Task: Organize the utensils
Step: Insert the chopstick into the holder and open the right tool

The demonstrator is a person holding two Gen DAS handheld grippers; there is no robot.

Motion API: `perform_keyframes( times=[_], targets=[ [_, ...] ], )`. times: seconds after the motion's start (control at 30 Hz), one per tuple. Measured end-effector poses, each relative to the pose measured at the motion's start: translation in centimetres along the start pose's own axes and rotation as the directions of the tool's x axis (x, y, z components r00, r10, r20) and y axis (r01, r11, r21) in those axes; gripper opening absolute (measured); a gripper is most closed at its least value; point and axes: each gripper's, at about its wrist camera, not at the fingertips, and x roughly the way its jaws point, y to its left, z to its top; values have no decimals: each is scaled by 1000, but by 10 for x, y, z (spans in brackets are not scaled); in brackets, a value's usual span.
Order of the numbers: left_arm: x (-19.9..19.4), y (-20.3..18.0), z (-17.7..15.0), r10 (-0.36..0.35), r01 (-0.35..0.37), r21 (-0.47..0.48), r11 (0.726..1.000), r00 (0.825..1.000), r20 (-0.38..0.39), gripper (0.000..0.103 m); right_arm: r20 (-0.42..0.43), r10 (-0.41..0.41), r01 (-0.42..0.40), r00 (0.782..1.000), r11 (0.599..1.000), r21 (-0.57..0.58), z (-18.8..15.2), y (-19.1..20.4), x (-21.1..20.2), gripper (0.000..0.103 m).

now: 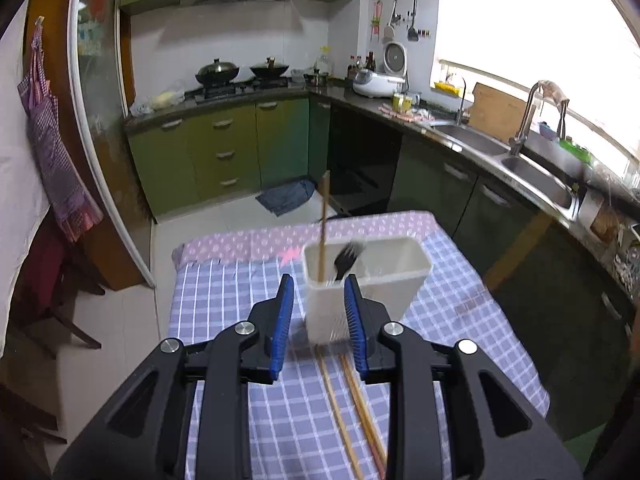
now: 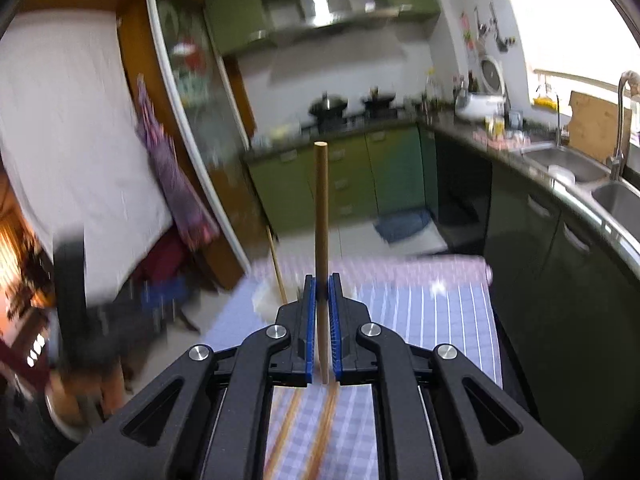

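- while the left tool (image 1: pixel 319 286) hovers with its blue-padded jaws spread wide and nothing between them, it sits just in front of the white holder (image 1: pixel 365 284) on the checked bench (image 1: pixel 224 300).
- one chopstick (image 1: pixel 323 226) stands upright inside the holder beside a black fork (image 1: pixel 347 258) with its tines up.
- more loose chopsticks (image 1: pixel 352 404) lie flat on the bench cloth below the left tool, running toward the camera.
- the right tool (image 2: pixel 322 280) has its jaws drawn nearly together, clamped on a single upright chopstick (image 2: pixel 321 208) that rises well above the fingertips.
- beneath the right tool, blurred chopsticks on the cloth (image 2: pixel 320 432) show through the gap.
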Motion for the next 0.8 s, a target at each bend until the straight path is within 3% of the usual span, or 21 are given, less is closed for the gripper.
perform_keyframes(
  times=[0.1,0.2,0.37,0.5,0.6,0.8],
  targets=[
    [-2,9,-16,-5,5,-12,1000,999,-37,25,45,-22,22,999,1000,9,26,6,17,7],
    [-1,21,-29,-8,6,-26,1000,997,-76,25,0,-61,61,998,998,-3,30,10,51,7],
    [1,32,-40,-7,2,-44,999,994,-107,25,-131,-95,93,987,995,-21,1,13,107,7],
    [4,30,-44,-10,6,-40,999,993,-119,25,-194,-105,97,975,994,-53,-17,15,128,8],
    [7,25,-45,-18,15,-31,999,992,-127,26,-176,-106,96,979,993,-66,-19,17,119,16],
    [18,15,-51,-21,20,-12,1000,987,-158,27,-110,-67,60,992,996,-65,-29,16,65,21]
  ],
)
